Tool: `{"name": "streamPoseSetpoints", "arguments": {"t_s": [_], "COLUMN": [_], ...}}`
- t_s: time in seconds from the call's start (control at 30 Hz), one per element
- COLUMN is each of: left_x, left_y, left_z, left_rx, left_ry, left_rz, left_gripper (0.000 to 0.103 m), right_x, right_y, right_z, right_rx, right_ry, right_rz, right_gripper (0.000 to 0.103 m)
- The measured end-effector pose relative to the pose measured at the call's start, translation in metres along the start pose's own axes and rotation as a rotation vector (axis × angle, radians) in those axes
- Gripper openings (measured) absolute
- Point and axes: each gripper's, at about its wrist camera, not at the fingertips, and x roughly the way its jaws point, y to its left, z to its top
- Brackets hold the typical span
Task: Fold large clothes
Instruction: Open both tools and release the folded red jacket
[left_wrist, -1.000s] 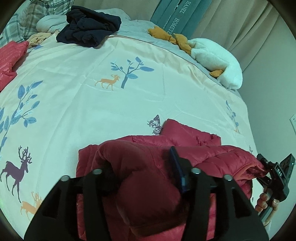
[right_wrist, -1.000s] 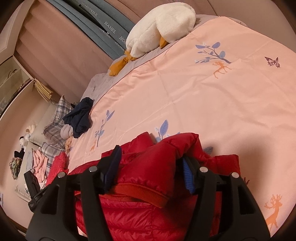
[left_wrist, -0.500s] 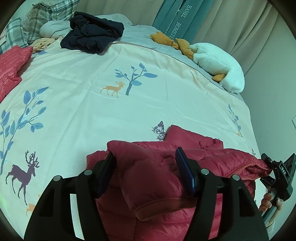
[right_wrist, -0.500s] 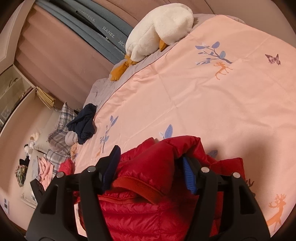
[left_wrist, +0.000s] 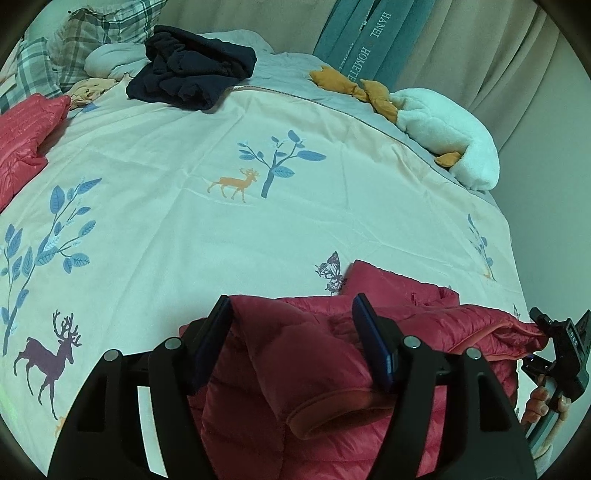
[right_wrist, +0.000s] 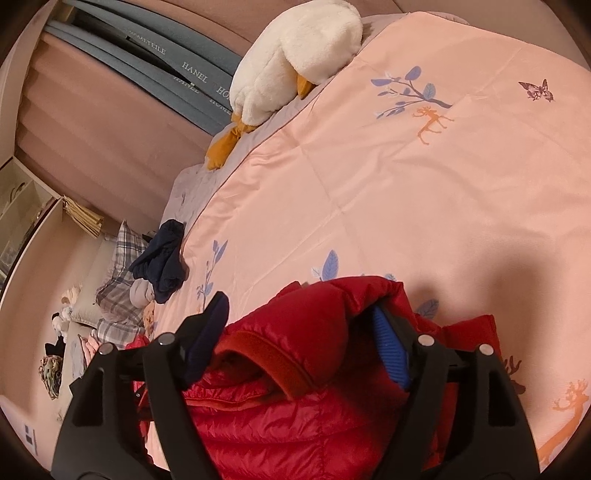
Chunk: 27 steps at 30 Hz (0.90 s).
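Both tongs are spread wide: the left gripper (left_wrist: 291, 314) and right gripper (right_wrist: 299, 314) straddle sleeve cuffs of the red down jacket (right_wrist: 295, 417), heaped at the duvet's (left_wrist: 221, 236) near edge. Light, puffy and probably slippery, it is best pinched at the cuffs.

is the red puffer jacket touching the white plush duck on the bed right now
Apart. The left wrist view shows the red puffer jacket at the near edge of the bed and the white plush duck at the far side, with open printed duvet between them.

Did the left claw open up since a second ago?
Yes. The left claw has spread apart: its fingers were pinching a thick fold of the red puffer jacket and are now wide, loosely straddling that fold above the deer-print duvet.
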Motion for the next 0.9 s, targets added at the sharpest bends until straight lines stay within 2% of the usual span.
{"name": "streamPoseSetpoints", "arguments": {"t_s": [0.33, 0.5, 0.9], "left_x": [0.004, 0.004, 0.004], "left_y": [0.005, 0.007, 0.025], "left_z": [0.008, 0.011, 0.018], "left_rx": [-0.014, -0.008, -0.051], "left_ry": [-0.020, -0.041, -0.062], "left_rz": [0.022, 0.048, 0.072], "left_gripper": [0.069, 0.079, 0.080], "right_x": [0.004, 0.004, -0.009], "right_y": [-0.002, -0.005, -0.014], "right_z": [0.006, 0.010, 0.019], "right_rx": [0.015, 0.040, 0.049], "right_ry": [-0.014, -0.028, -0.087], "right_rz": [-0.005, -0.005, -0.031], "right_gripper": [0.080, 0.083, 0.086]}}
